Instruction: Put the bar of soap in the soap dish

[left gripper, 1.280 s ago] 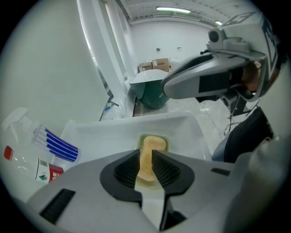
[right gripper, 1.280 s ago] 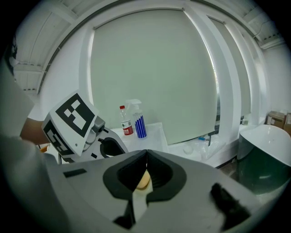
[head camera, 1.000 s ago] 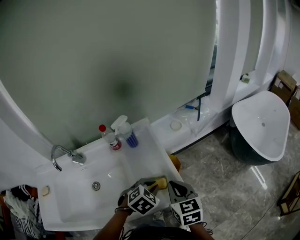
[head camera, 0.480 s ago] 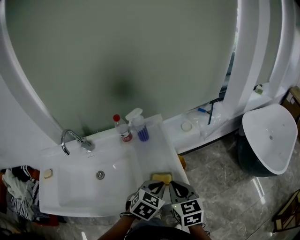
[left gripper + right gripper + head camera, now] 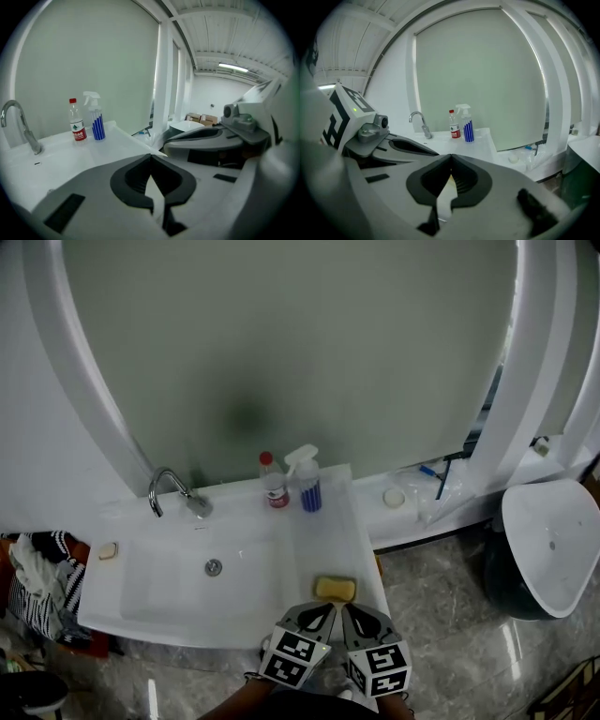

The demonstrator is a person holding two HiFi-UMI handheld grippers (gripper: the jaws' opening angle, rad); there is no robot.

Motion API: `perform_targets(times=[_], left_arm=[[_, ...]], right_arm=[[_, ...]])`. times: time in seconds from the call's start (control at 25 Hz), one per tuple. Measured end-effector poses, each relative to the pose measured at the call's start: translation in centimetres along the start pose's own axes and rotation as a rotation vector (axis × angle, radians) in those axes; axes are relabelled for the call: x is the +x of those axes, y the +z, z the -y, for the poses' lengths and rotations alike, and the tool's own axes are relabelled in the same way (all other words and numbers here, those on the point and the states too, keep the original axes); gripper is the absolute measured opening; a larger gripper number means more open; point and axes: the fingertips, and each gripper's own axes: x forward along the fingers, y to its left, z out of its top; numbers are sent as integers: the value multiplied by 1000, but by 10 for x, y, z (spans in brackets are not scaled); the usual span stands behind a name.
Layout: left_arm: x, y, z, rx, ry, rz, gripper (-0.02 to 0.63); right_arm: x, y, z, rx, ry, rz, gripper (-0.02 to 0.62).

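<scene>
left gripper (image 5: 323, 611): the jaws have just closed the last bit. The tips are pressed together now with nothing between them. It sits at the front edge of the bench (image 5: 342, 531), marker cube toward the person.
right gripper (image 5: 352, 613): same deal, jaws tip to tip and empty. It's right beside the left one, the two nearly touching.
bar of soap (image 5: 335, 589): pretty sure that's the yellow block lying flat on the bench, right of the basin (image 5: 169, 587) and near the front edge. It's just beyond both sets of tips and neither touches it. Can't tell if there's a dish under it.
bench: white vanity top with a flat strip down its right side, which is where the yellow block lies.
basin: sunk into the left and middle of the top, with the drain in the centre.
faucet (image 5: 173, 491): chrome and curved, at the back left of the basin.
water bottle (image 5: 274, 484): red cap and red label, upright at the back of the bench.
spray bottle (image 5: 307, 482): white trigger head and blue body, upright just right of the water bottle.
beige piece (image 5: 108, 550): a small thing on the bench's left rim, too small to tell what it is.
cloth pile (image 5: 37, 577): striped and dark stuff beside the bench's left end.
tub (image 5: 553, 540): white inside, dark outside, standing on the grey floor (image 5: 441, 615) well off to the right.
</scene>
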Motion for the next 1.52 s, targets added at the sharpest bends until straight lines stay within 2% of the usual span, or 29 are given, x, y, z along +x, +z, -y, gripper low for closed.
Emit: perform_targets(times=[0.24, 0.44, 0.6, 1.12, 1.52], left_arm=[[-24, -6, 1, -81, 83, 61, 9], [-43, -9, 2, -119, 143, 111, 9], [-56, -10, 2, -120, 198, 153, 9], [-75, -16, 11, -150, 270, 220, 9], [-75, -18, 17, -168, 280, 219, 9]], right_arm=[[-7, -1, -24, -20, 76, 17, 11], [-14, -2, -42, -36, 122, 28, 11], [-21, -1, -51, -37, 155, 54, 11], [-41, 2, -63, -56, 161, 97, 11], [-50, 0, -57, -66, 140, 103, 11]])
